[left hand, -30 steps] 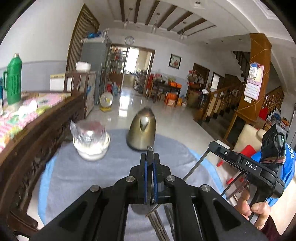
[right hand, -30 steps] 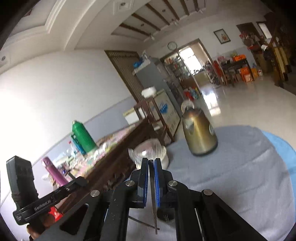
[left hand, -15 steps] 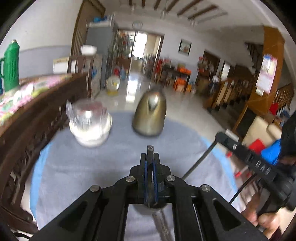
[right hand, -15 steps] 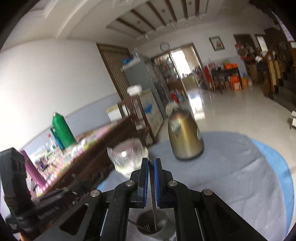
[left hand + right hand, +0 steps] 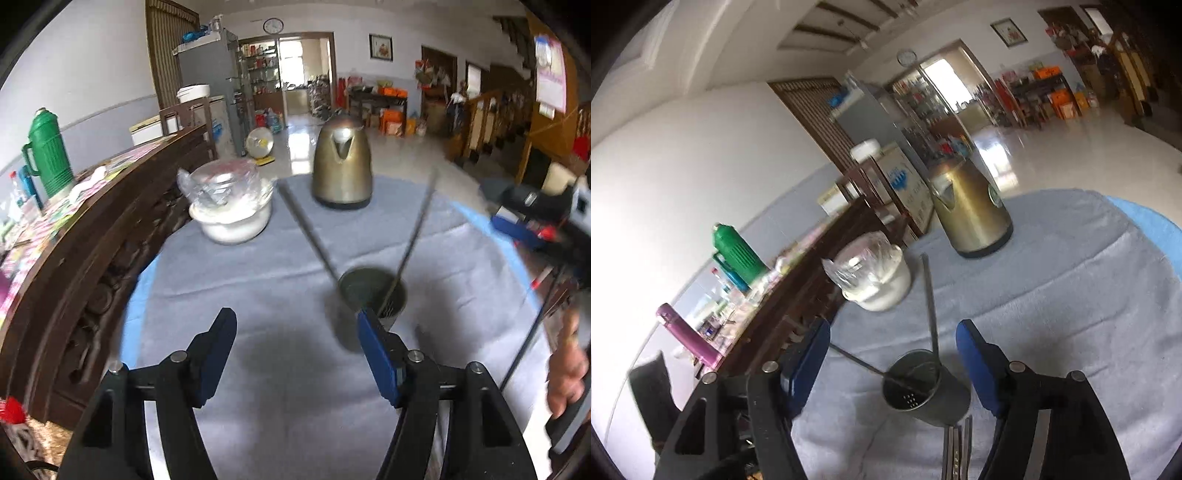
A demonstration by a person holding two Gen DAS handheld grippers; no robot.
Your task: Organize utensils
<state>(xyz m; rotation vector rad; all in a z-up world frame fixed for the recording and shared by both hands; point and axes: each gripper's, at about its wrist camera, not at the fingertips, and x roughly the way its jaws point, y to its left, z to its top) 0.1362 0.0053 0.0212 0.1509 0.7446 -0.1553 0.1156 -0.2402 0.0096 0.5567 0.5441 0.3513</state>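
A dark metal utensil cup (image 5: 373, 295) stands on the grey cloth, also in the right wrist view (image 5: 925, 387). Two thin metal utensils lean in it, one to the left (image 5: 306, 229) and one to the right (image 5: 415, 232); the right wrist view shows them as one upright (image 5: 931, 302) and one slanting left (image 5: 857, 363). My left gripper (image 5: 297, 326) is open and empty, just short of the cup. My right gripper (image 5: 892, 339) is open and empty above the cup. More metal utensils (image 5: 956, 448) lie on the cloth below the cup.
A brass-coloured kettle (image 5: 341, 166) stands at the far side of the round table. A white bowl covered in plastic wrap (image 5: 231, 206) is to its left. A dark carved wooden cabinet (image 5: 85, 236) with a green thermos (image 5: 46, 155) runs along the left.
Both grippers were shut on thin utensils above the cup. Both have opened, and the two utensils now lean in the cup. Both cameras have tilted down toward the table.
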